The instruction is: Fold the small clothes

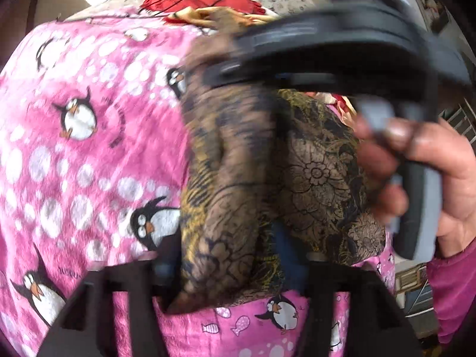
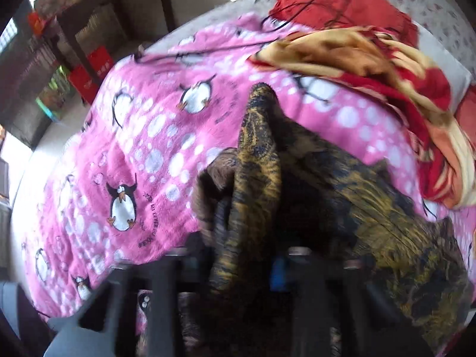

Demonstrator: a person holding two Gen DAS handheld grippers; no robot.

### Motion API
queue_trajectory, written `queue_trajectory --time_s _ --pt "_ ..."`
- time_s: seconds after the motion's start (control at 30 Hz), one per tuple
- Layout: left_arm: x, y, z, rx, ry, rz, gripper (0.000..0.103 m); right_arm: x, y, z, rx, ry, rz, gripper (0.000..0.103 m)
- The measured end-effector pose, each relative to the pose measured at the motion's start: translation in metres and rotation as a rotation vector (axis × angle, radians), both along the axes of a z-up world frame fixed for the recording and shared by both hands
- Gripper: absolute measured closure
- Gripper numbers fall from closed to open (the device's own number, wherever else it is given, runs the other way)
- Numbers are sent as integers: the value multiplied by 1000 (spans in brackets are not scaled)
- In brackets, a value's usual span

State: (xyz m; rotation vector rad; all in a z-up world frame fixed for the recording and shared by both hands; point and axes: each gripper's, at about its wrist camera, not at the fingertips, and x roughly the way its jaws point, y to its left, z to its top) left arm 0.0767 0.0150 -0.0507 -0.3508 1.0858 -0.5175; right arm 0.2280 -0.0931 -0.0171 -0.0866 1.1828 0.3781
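Brown-gold floral garment (image 1: pixel 315 175) bunched, lifted over pink blanket (image 1: pixel 89 148).

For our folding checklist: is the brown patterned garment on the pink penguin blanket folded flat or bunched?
Bunched: the brown patterned garment rises in ridged, crumpled folds, not flat layers.

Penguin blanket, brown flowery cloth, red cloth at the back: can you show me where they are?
Penguin blanket (image 1: pixel 78 119), left wrist view, on a penguin's white belly.
Brown flowery cloth (image 1: pixel 318 175), left wrist view, on a printed flower.
Red cloth (image 2: pixel 342 0), right wrist view, on its flat middle.
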Motion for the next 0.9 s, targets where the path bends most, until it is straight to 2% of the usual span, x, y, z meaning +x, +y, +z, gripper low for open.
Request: queue_trajectory --time_s 0.07,0.13,0.17,0.2,0.3,0.4,0.57,0.73,0.9 --pt "0 2 -2 -18 21 26 35 -5 -21 11 74 2 -13 81" --pt "0 0 1 -34 35 24 47 -12 -45 23 153 3 -35 82" --pt "-2 -3 7 -40 26 6 58 -16 -56 28 181 1 -43 82" --pt "-5 -11 16 -29 5 -19 64 -20 -64 33 198 -4 -48 83" --pt "-15 -38 45 13 -70 -88 75 -32 -92 48 222 -31 -56 83" --pt "-28 -69 69 -8 -112 -164 78 -46 -121 66 208 -81 -57 83" --pt "-43 -144 99 17 -166 -306 79 -67 -177 89 154 -122 -89 83" --pt "-54 -224 99 27 -184 -419 80 -88 -243 101 114 -173 -166 83" --pt "-57 -285 80 54 -159 -481 79 -102 -294 90 74 -198 -226 83"
